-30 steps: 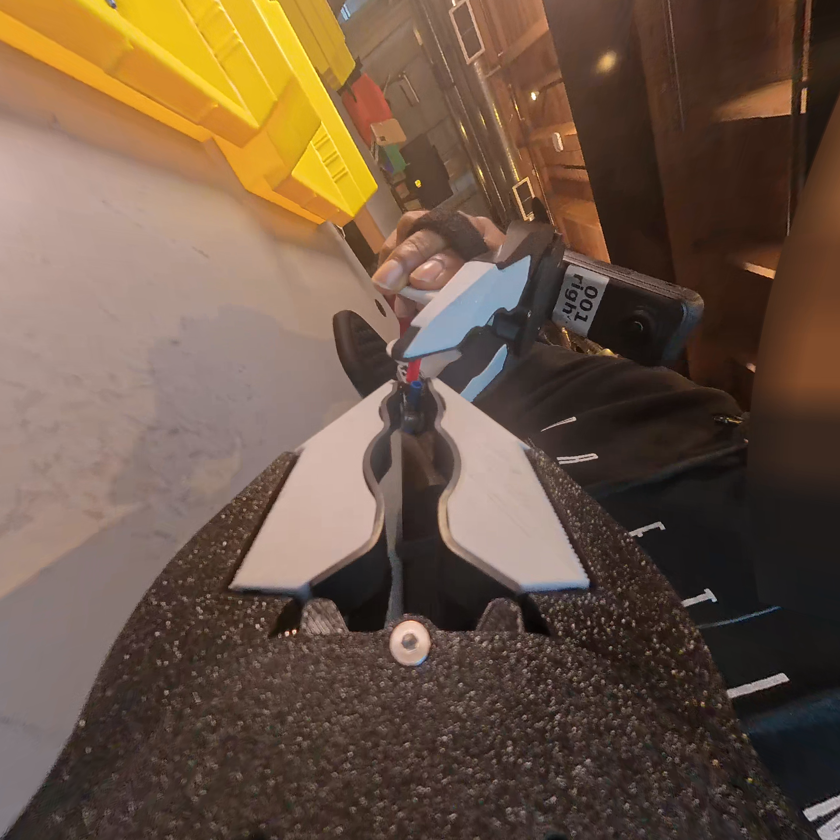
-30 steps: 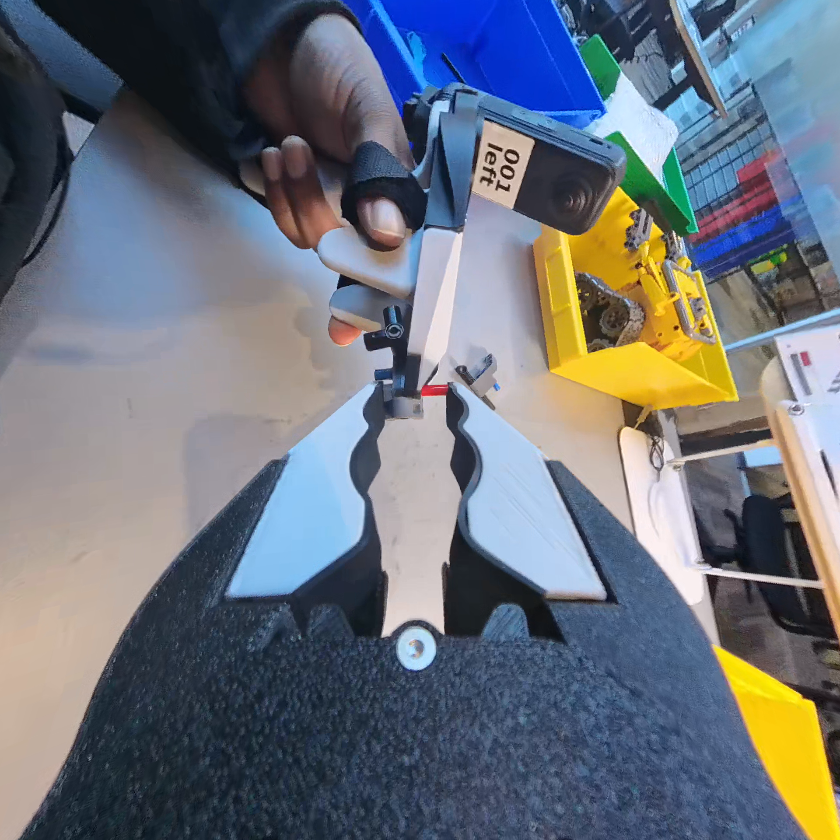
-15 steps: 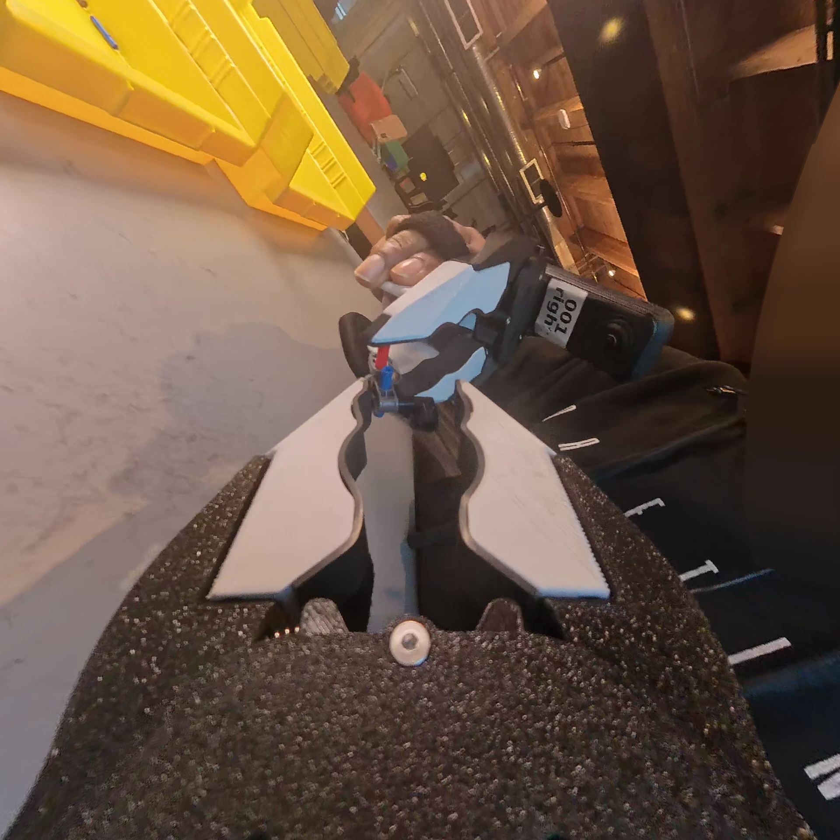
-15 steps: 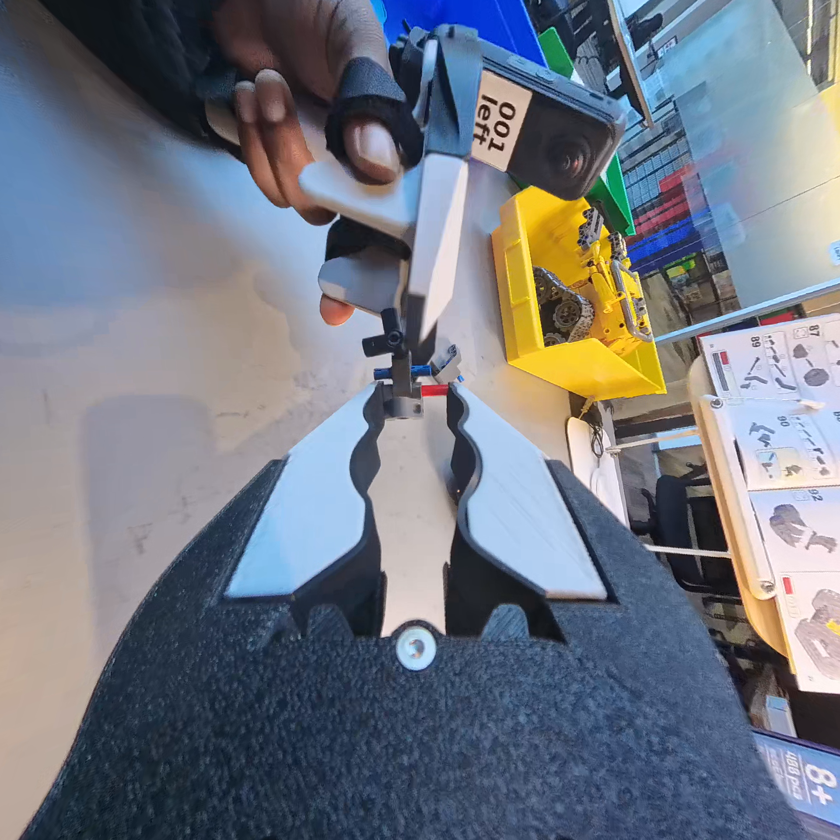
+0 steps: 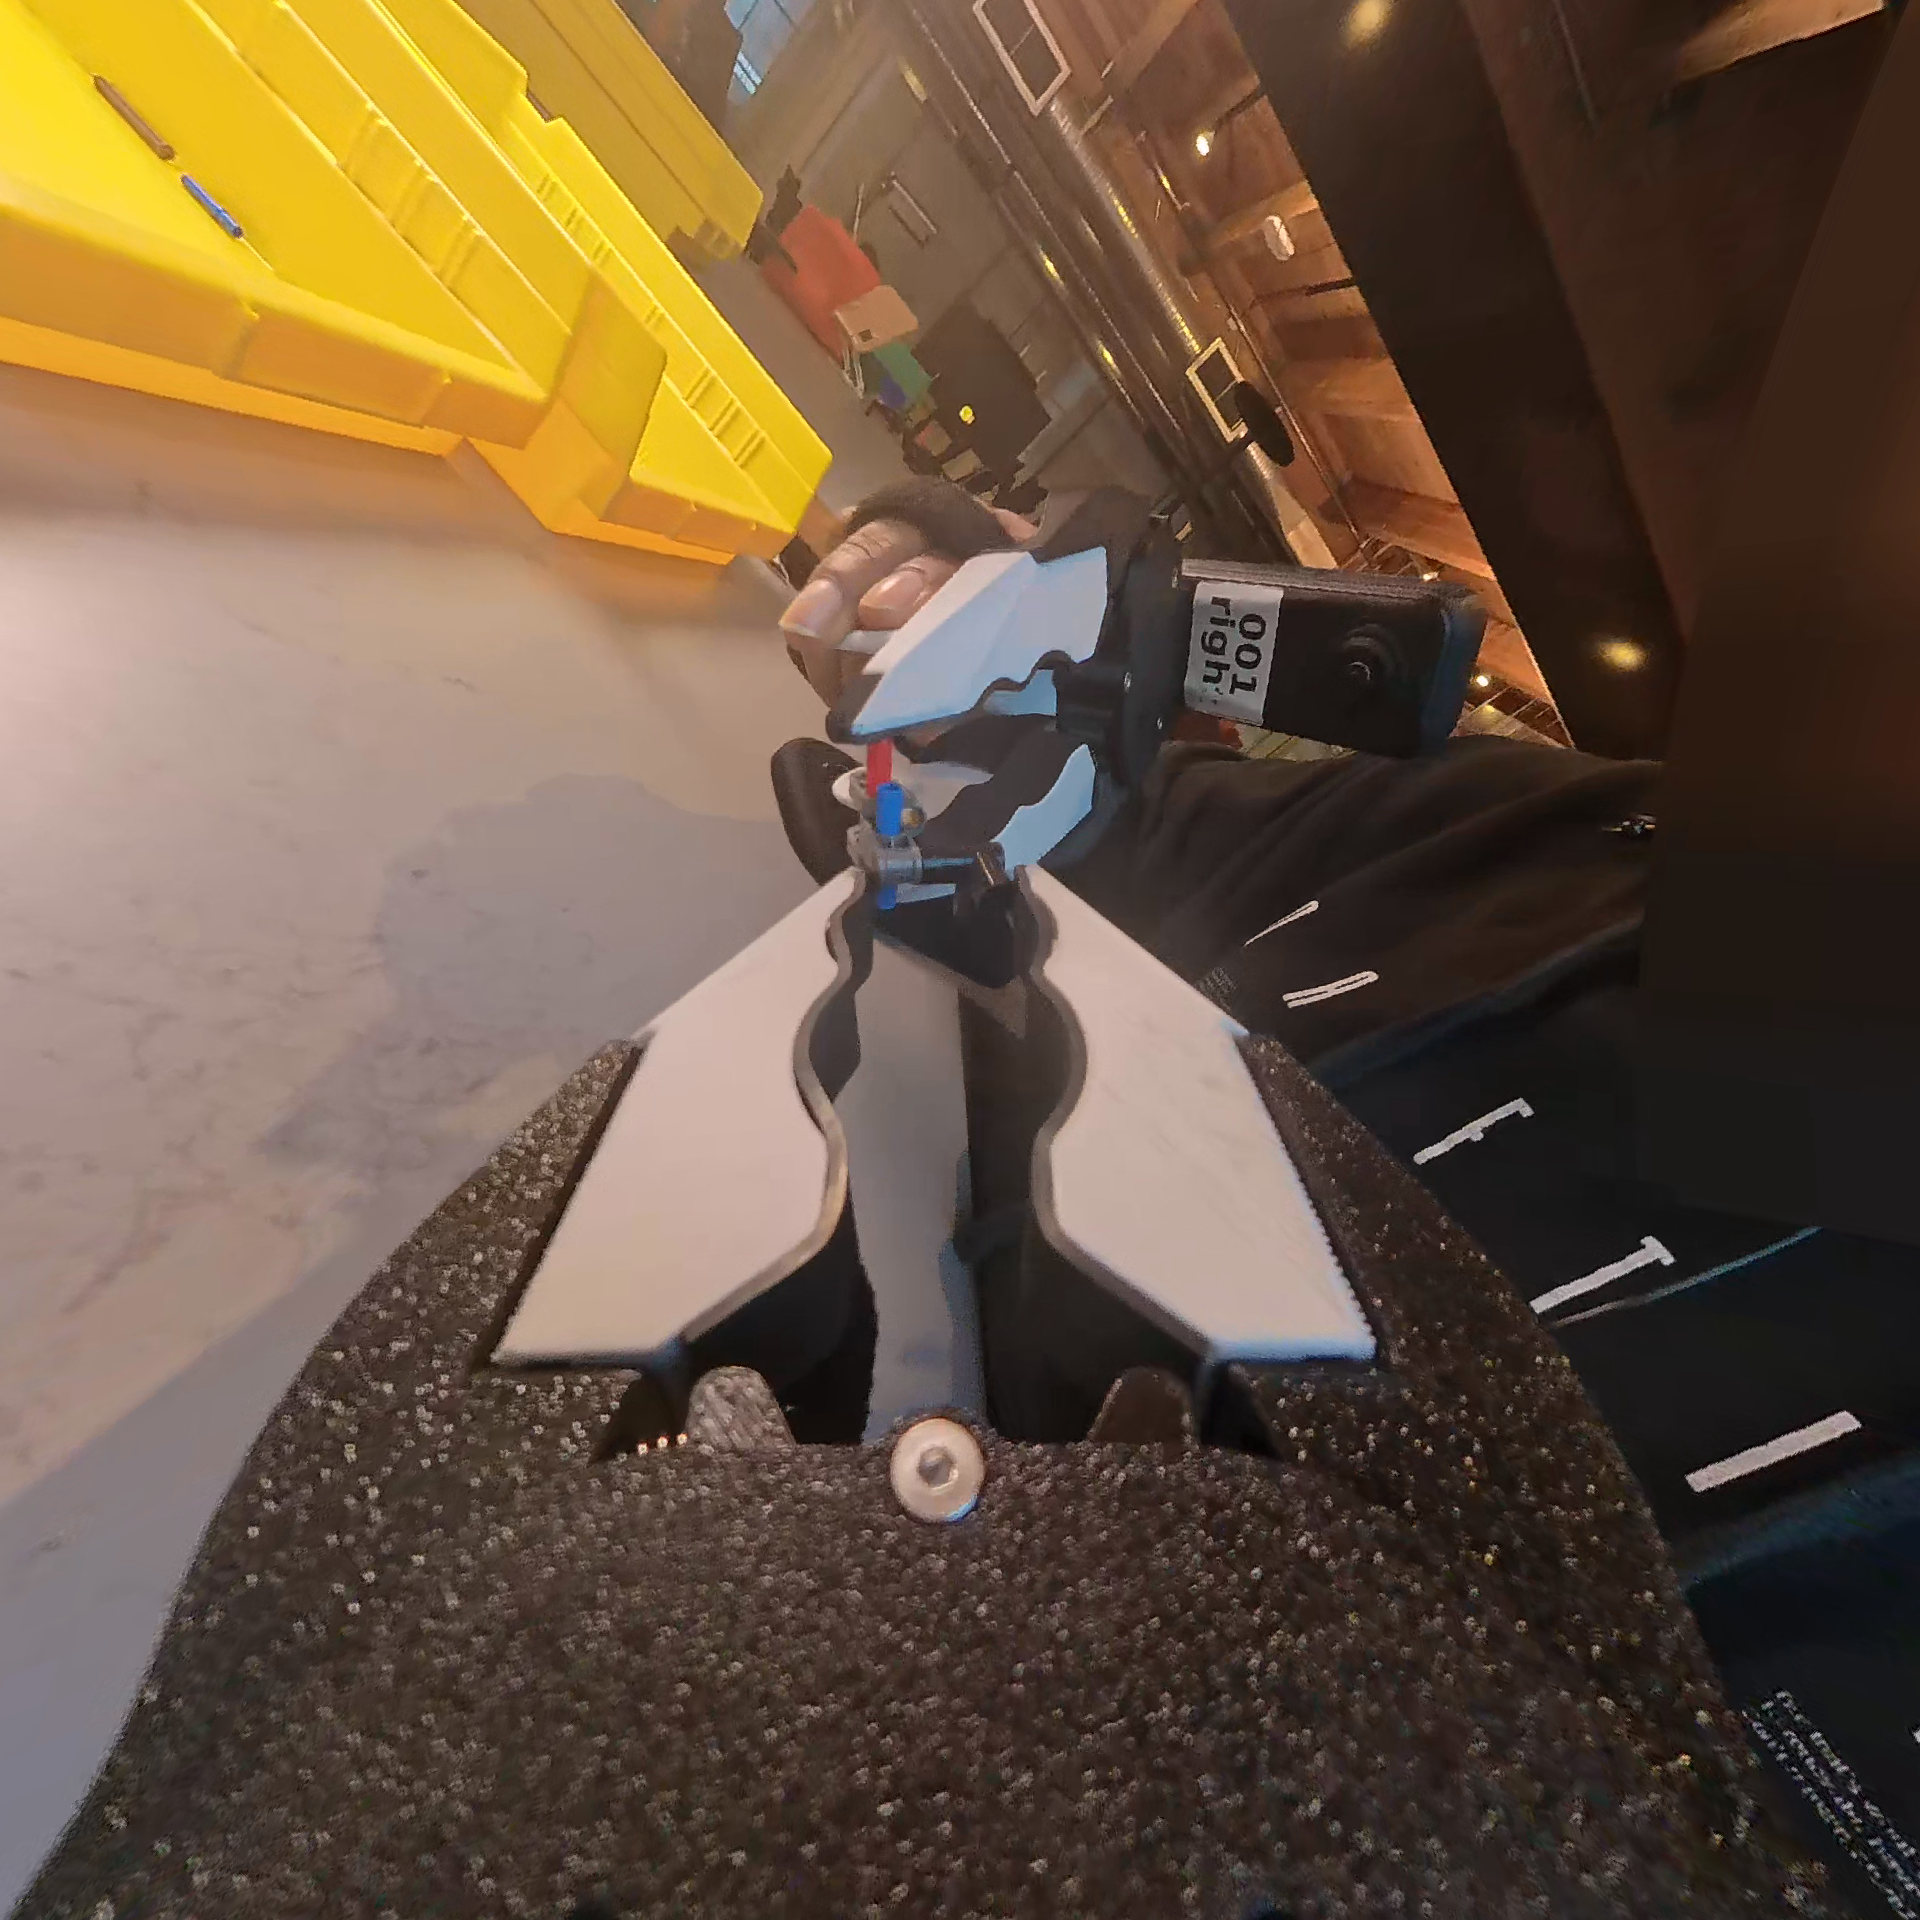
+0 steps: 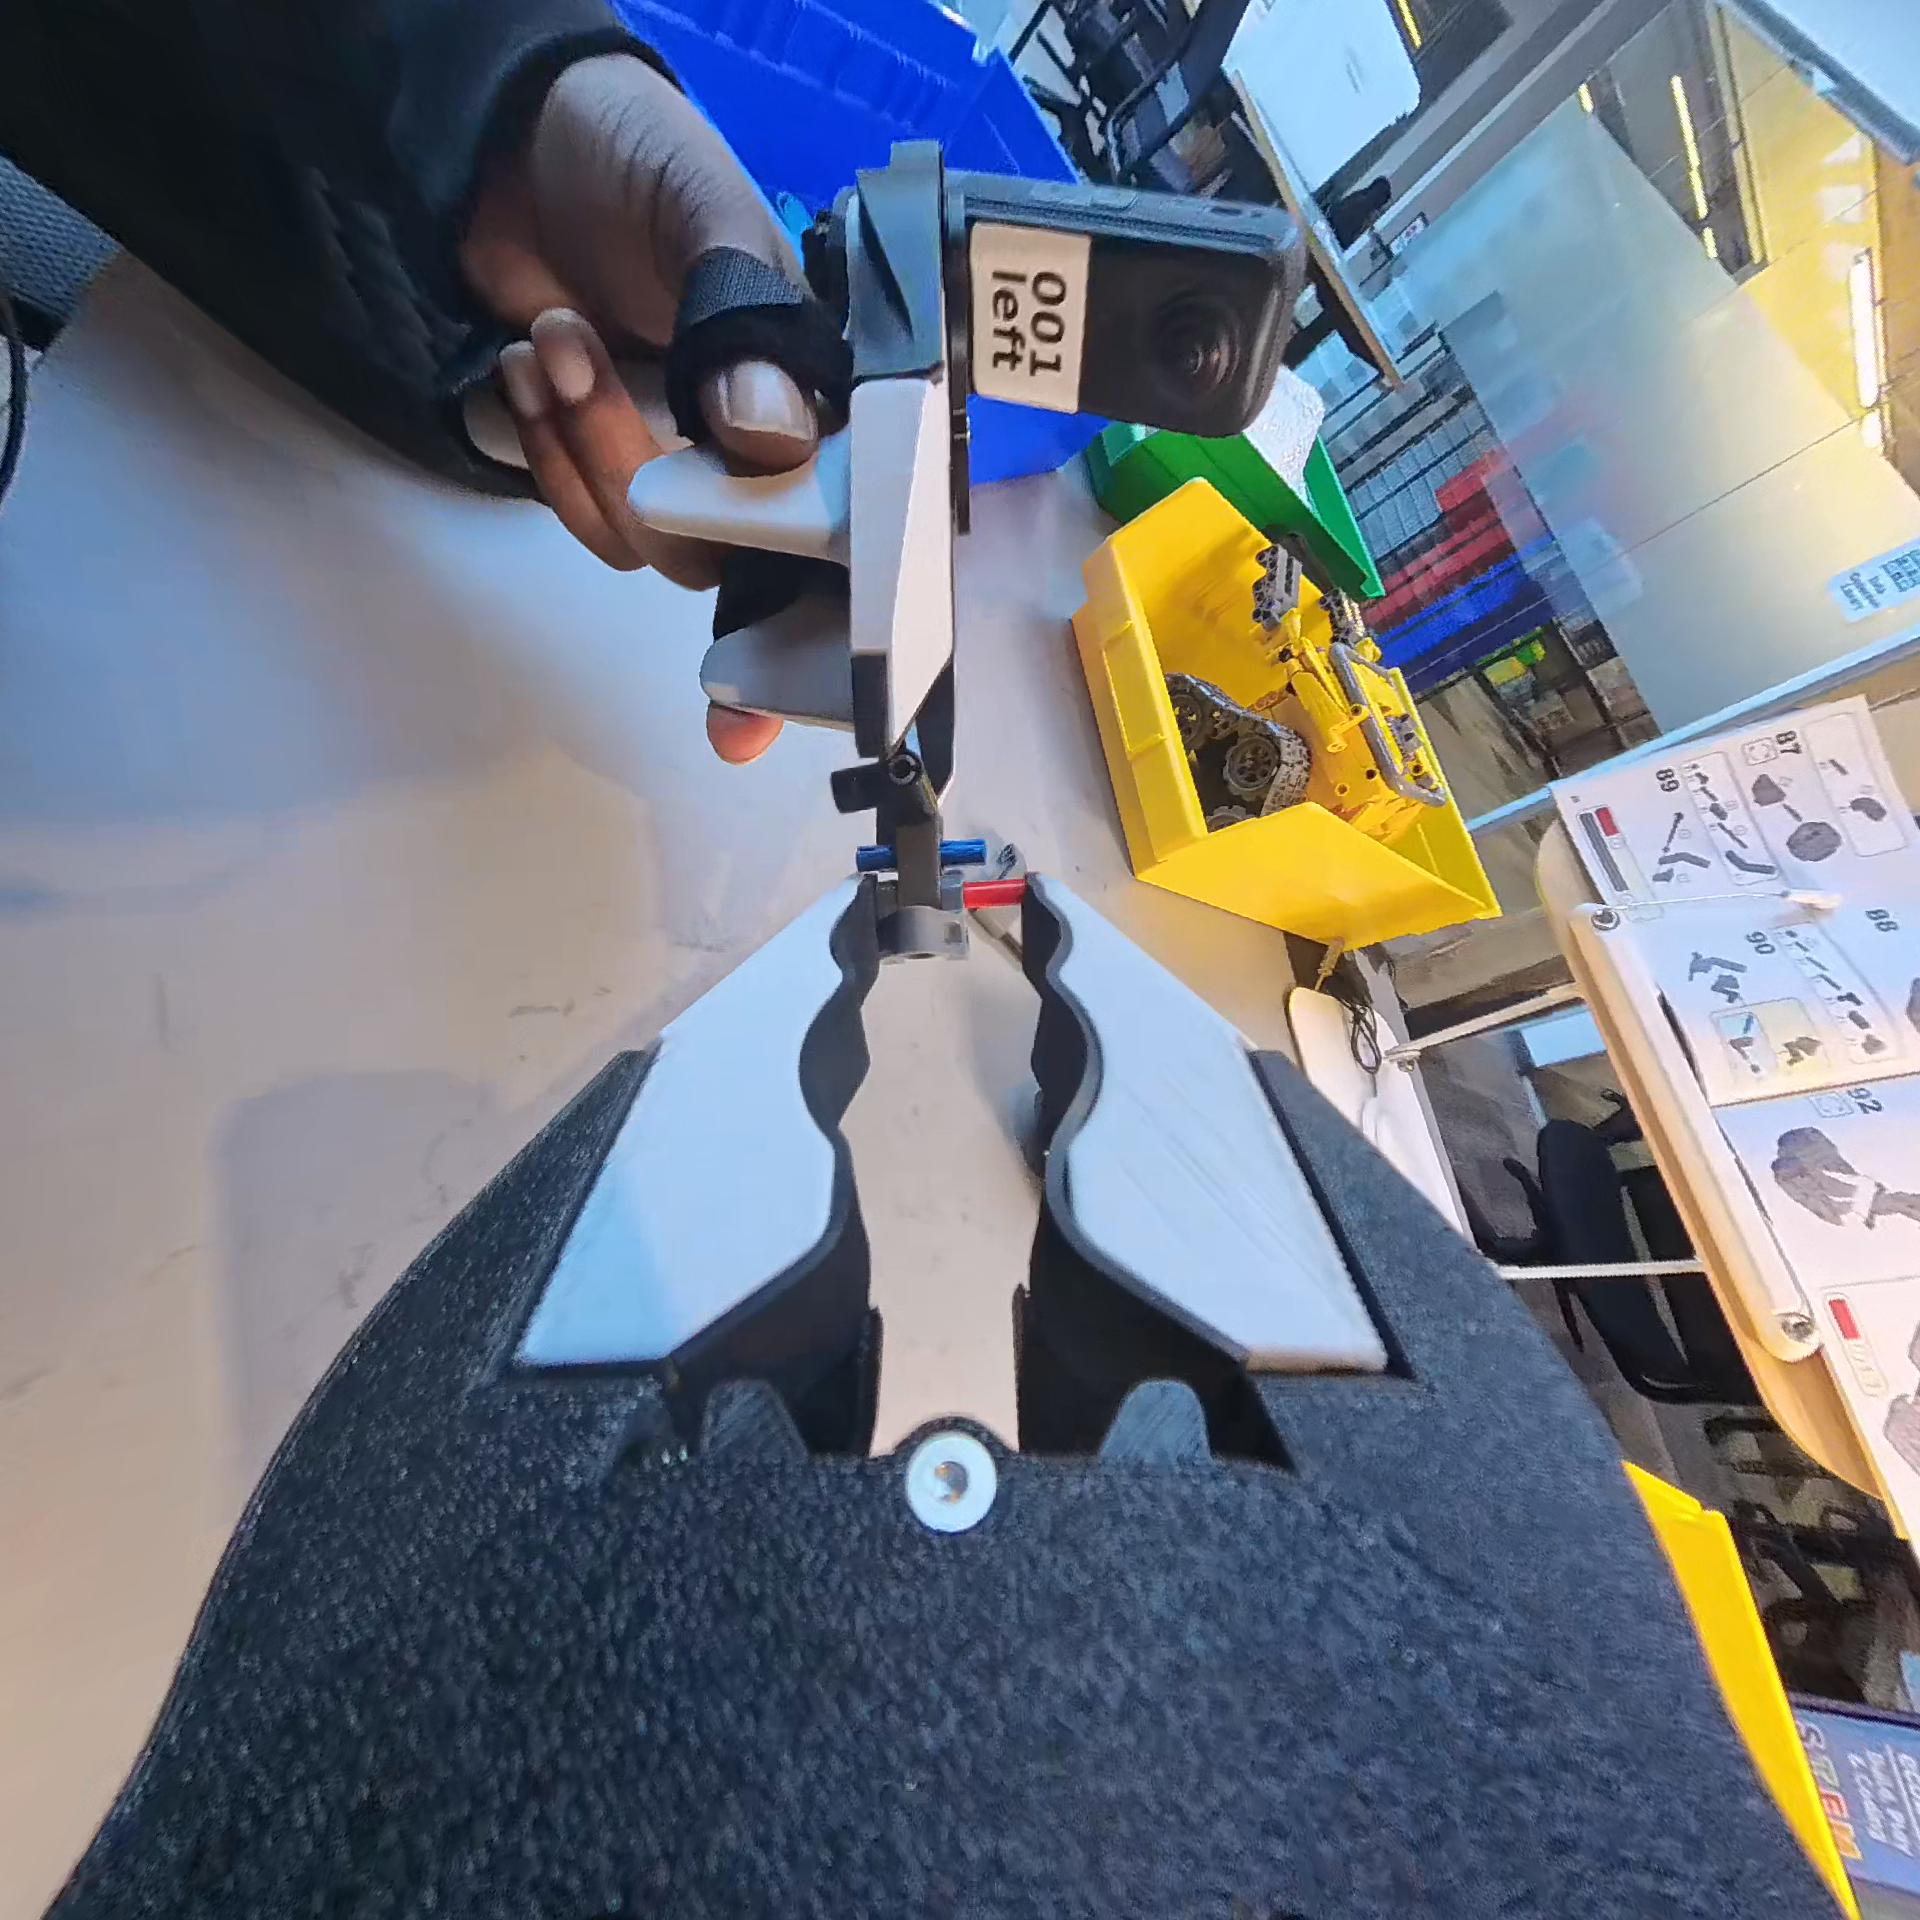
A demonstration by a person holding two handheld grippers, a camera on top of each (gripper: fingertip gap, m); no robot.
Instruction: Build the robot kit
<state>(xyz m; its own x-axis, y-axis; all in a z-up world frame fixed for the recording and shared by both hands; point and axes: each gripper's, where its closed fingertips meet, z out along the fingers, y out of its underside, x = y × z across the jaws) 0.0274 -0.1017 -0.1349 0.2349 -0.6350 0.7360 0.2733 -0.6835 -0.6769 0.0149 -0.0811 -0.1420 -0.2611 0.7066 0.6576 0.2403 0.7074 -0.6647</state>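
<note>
Left wrist view first: the left gripper (image 5: 940, 883) has its tips closed on a small brick assembly (image 5: 896, 844), a grey connector with a blue pin through it, a red axle sticking up out of it, and a thin black piece running off to the right. It's held up off the pale table (image 5: 312, 883), right between the two tools. The right gripper (image 5: 883, 769) comes in from above, held by a hand (image 5: 883, 592) with a black strap over one finger, and its tips sit at the two ends of that red and blue stack. A row of yellow bins (image 5: 416, 260) sits along the far side of the table. Right wrist view: same little build (image 6: 920, 904), and here the grey block and red axle span the gap between the right gripper's (image 6: 943, 896) tips, so it's clamped on it too. A black angled beam rises from the grey block into the left gripper's (image 6: 904, 764) closed tips, with the blue pin crossing just below. Off to the right a yellow bin (image 6: 1299, 883) holds a half-built yellow tracked vehicle (image 6: 1299, 717), and an instruction booklet (image 6: 1766, 987) stands open on a stand.
</note>
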